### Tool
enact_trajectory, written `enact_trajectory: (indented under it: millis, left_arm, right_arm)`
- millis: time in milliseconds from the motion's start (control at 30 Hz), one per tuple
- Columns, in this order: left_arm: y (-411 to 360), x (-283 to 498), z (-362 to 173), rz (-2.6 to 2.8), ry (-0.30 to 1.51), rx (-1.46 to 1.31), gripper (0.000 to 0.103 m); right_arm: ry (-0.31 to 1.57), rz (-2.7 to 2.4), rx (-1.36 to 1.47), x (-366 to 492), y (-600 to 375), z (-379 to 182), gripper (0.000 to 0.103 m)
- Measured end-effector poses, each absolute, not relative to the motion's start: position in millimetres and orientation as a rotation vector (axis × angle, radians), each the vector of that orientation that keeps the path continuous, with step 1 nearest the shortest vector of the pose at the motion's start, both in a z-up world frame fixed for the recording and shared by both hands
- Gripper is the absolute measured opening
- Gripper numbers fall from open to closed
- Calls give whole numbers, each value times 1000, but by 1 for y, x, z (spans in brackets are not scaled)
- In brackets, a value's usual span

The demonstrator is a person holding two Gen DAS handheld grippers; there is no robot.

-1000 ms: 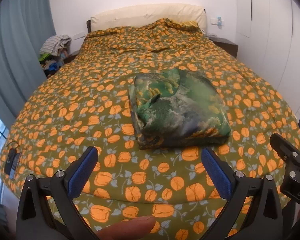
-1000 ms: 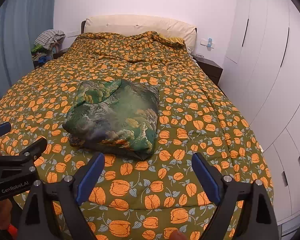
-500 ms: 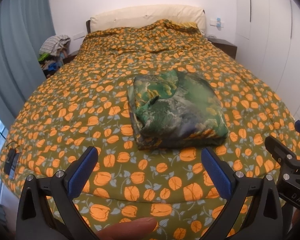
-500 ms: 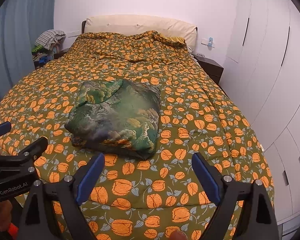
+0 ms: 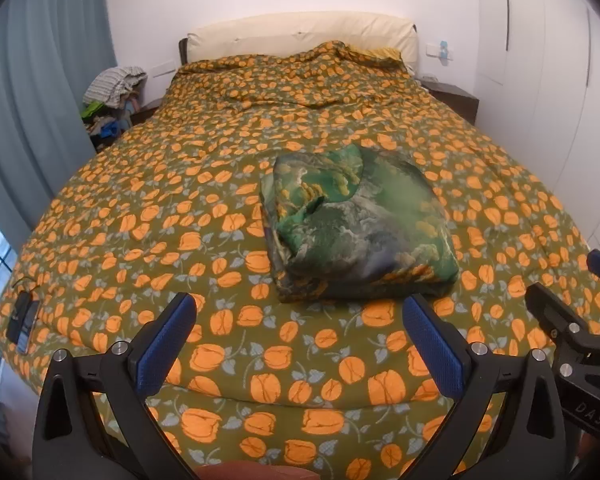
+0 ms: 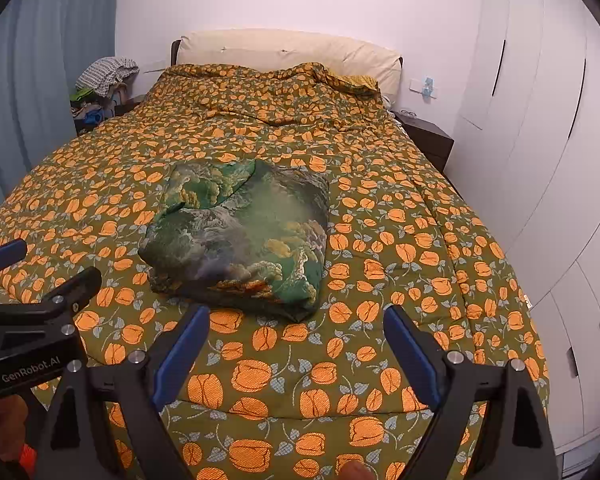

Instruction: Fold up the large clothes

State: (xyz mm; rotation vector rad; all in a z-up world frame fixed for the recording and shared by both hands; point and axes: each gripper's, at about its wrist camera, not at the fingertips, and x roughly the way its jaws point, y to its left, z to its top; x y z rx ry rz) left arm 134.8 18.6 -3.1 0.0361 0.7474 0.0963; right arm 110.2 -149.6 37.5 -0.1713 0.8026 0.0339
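A green garment with a landscape print (image 5: 356, 224) lies folded into a thick square on the bed, near the foot end; it also shows in the right wrist view (image 6: 244, 236). My left gripper (image 5: 298, 344) is open and empty, held above the foot of the bed, short of the garment. My right gripper (image 6: 296, 348) is open and empty, also short of the garment. Each gripper shows at the edge of the other's view: the right one (image 5: 572, 320) and the left one (image 6: 32, 300).
The bed has an olive cover with orange flowers (image 5: 180, 200) and a cream headboard (image 5: 300, 32). A pile of clothes (image 5: 112, 88) sits at the far left, a dark nightstand (image 6: 424, 140) at the far right. White wardrobe doors (image 6: 540, 160) run along the right. A dark device (image 5: 22, 320) lies on the bed's left edge.
Both grippers have drawn back a little from the bed, so the folded garment looks slightly farther away. The garment has not moved.
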Motion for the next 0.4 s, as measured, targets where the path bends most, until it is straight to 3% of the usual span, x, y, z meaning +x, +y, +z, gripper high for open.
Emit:
enact_trajectory:
  millis: [400]
  left_arm:
    - [18,134,1,104,730,40,102]
  right_arm:
    - [799,29,-170,111,-149,39,90]
